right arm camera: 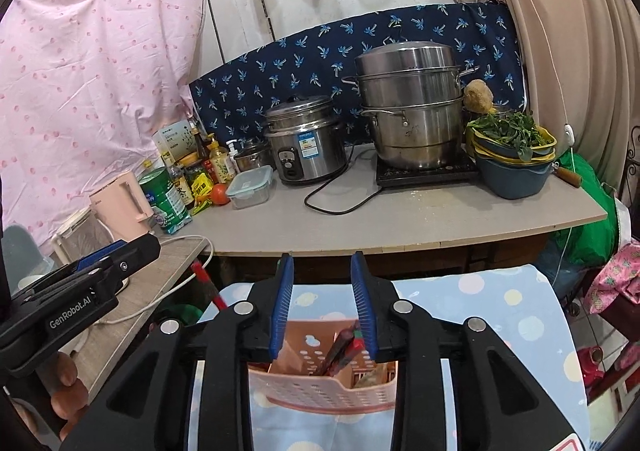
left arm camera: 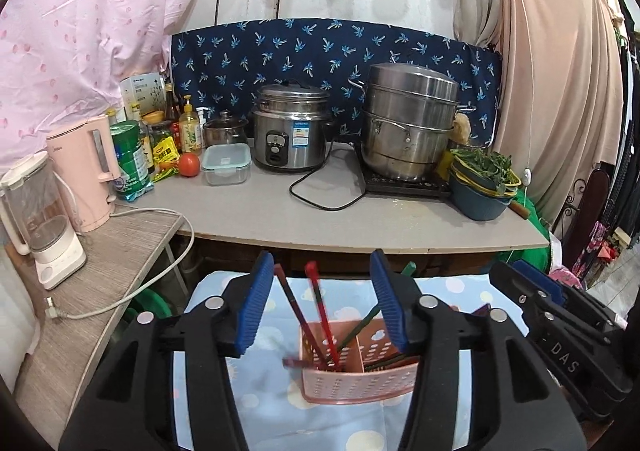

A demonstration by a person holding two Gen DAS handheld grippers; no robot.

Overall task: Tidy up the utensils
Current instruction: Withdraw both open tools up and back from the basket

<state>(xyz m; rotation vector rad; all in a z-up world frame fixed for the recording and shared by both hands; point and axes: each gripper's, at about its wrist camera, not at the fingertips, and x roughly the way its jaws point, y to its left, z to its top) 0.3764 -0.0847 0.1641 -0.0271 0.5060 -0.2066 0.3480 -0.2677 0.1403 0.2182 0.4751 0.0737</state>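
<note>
A pink perforated utensil basket (left arm camera: 360, 383) stands on a light blue patterned cloth (left arm camera: 280, 411). Red chopsticks (left arm camera: 320, 315) and green chopsticks (left arm camera: 356, 327) lean inside it; one red stick looks blurred. My left gripper (left arm camera: 322, 303) is open and empty, with its blue pads on either side above the basket. In the right wrist view the basket (right arm camera: 324, 391) sits just below my right gripper (right arm camera: 322, 307), which is open and empty, with dark red chopsticks (right arm camera: 344, 347) between its pads. The left gripper shows in that view at the left (right arm camera: 100, 263).
A grey counter (left arm camera: 360, 219) behind holds a rice cooker (left arm camera: 290, 127), a steel steamer pot (left arm camera: 412, 119), a blue bowl of greens (left arm camera: 484, 187), bottles, a tomato and a lidded container (left arm camera: 226, 165). A pink kettle (left arm camera: 84, 171) and blender (left arm camera: 36, 219) stand on a side shelf.
</note>
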